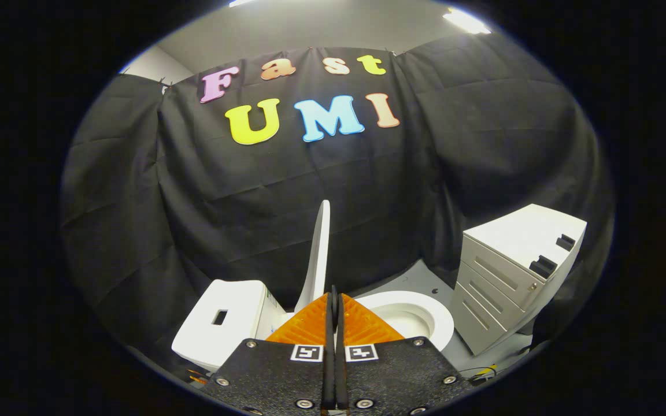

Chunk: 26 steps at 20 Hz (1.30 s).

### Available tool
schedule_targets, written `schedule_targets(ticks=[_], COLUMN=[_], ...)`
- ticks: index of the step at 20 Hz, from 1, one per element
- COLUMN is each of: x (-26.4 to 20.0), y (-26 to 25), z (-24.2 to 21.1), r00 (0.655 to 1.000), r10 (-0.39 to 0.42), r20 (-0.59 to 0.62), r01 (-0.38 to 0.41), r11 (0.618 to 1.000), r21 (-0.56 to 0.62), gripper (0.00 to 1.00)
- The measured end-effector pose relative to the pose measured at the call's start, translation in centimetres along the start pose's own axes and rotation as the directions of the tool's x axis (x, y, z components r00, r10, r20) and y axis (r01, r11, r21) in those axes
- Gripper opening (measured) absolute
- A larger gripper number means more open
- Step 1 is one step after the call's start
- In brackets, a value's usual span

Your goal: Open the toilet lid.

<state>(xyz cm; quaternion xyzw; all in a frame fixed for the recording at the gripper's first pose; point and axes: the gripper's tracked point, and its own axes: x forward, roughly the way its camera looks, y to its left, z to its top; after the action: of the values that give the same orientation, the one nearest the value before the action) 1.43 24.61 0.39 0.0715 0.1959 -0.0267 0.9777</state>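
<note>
Gripper (pixel 333 300) fingers are pressed together, nothing pinched between them.
Just beyond the tips the toilet lid (pixel 318 257) is seen raised upright (edge-on), the bowl (pixel 420 315) lying open beside it.

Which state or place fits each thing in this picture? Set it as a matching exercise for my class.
Things:
1. toilet lid
2. toilet tank
3. drawer cabinet
4. gripper

States or places:
A. jaws closed together, holding nothing
B. beside the lid, on the side away from the bowl
C. raised upright
D. beyond the toilet bowl, against the black cloth

Pairs: 1-C, 2-B, 3-D, 4-A
</note>
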Motion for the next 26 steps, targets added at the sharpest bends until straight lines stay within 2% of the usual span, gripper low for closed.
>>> schedule_targets(ticks=[7, 16, 21, 26], x=[-0.6, -1.2, -1.5, -1.7], y=[5.1, 10.9, 14.2, 16.8], z=[0.6, 0.4, -0.3, -1.0], r00=[0.998, 0.988, 0.980, 0.970], r10=[0.044, 0.115, 0.171, 0.220], r20=[0.055, 0.105, 0.103, 0.098], r01=[-0.038, -0.097, -0.148, -0.199], r11=[0.992, 0.983, 0.969, 0.962], r21=[-0.117, -0.156, -0.198, -0.189], gripper=[0.00, 0.00, 0.00, 0.00])
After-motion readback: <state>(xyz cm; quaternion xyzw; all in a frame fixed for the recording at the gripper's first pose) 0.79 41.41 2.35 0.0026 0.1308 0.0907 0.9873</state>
